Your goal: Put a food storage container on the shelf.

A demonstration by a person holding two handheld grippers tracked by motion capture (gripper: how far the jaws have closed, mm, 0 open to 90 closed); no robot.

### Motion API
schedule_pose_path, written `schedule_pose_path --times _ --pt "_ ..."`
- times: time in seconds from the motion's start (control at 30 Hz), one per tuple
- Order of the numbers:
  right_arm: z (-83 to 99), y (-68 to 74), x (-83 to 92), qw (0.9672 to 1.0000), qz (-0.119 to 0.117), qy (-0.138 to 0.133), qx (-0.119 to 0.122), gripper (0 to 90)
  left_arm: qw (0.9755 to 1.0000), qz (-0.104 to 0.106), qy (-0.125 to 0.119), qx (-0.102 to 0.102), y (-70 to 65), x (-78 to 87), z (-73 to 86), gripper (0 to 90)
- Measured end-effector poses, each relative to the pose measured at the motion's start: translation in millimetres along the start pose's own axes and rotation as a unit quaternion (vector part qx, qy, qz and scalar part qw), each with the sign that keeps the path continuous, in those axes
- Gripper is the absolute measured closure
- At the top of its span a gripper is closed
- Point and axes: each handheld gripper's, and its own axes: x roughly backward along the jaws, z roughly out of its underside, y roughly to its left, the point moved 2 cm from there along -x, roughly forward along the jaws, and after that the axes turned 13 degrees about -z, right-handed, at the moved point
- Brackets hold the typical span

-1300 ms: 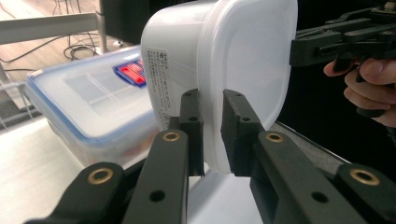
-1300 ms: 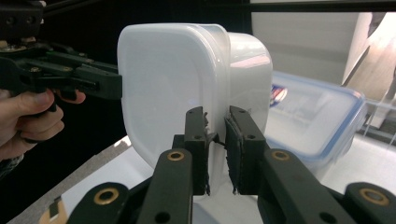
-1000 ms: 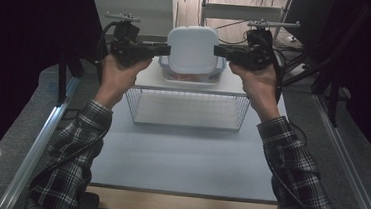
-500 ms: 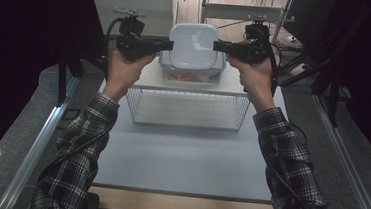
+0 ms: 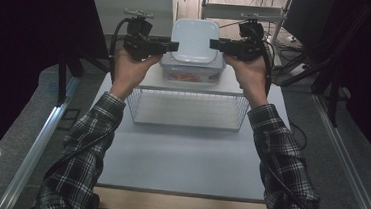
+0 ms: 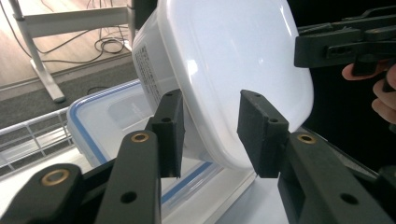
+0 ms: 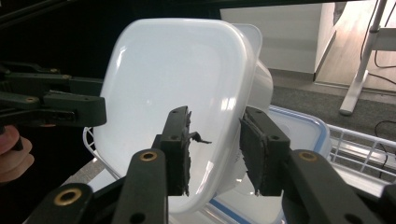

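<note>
Both grippers (image 5: pixel 174 46) (image 5: pixel 213 44) are just opening off the tub (image 5: pixel 194 41) — back straight out, leaving it propped on the box (image 5: pixel 191 71).

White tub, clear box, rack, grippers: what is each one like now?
White tub: sits on the clear box, not squeezed.
Clear box: lid shut, on the wire rack.
Wire rack: standing upright.
Left hand-held gripper: open, jaws just been opening around the tub.
Right hand-held gripper: open, likewise just been opening.

Lower container's (image 5: pixel 191 74) reddish contents indistinct
</note>
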Motion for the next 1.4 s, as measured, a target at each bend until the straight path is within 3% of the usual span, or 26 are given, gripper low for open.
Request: schedule_pose_path --times 0.17,0.43,0.53,0.63,0.93,1.0,1.13,1.23,1.4 --pt "0.0 0.2 -5.6 0.9999 0.008 0.007 0.006 57.1 1.0000 0.000 0.001 -0.003 1.2 -3.1 -0.2 56.7" --pt "-2.3 -4.1 -10.8 0.9998 0.012 0.007 -0.014 52.6 1.0000 -0.005 0.001 0.006 5.0 -8.3 -3.9 49.4" --pt "-3.2 -4.6 -12.0 0.9997 0.023 0.003 -0.012 51.6 0.9999 -0.008 0.000 0.011 5.4 -9.5 -4.8 46.0" --pt "-3.3 -4.7 -14.2 0.9994 0.032 -0.001 -0.012 50.2 0.9997 -0.021 -0.007 0.012 7.4 -12.0 -6.6 42.7" --pt "-2.7 -9.1 -17.6 0.9987 0.047 -0.011 -0.014 46.1 0.9989 -0.032 -0.017 0.029 12.3 -18.1 -9.0 36.5" --pt "-2.6 -10.3 -17.7 0.9988 0.046 -0.014 -0.011 43.8 0.9986 -0.045 -0.024 0.012 11.1 -17.7 -9.2 33.3" --pt "-2.6 -9.6 -15.8 0.9990 0.042 -0.017 0.004 36.9 0.9985 -0.045 -0.032 0.001 9.6 -14.8 -9.2 25.8" --pt "-0.6 -7.5 -10.1 0.9995 0.020 -0.022 0.013 27.0 0.9988 -0.026 -0.039 -0.018 7.1 -9.3 -5.5 19.8" --pt "10.6 -3.4 -1.1 0.9993 0.000 -0.014 0.033 18.9 0.9974 -0.016 -0.043 -0.056 0.6 0.1 5.2 10.2"
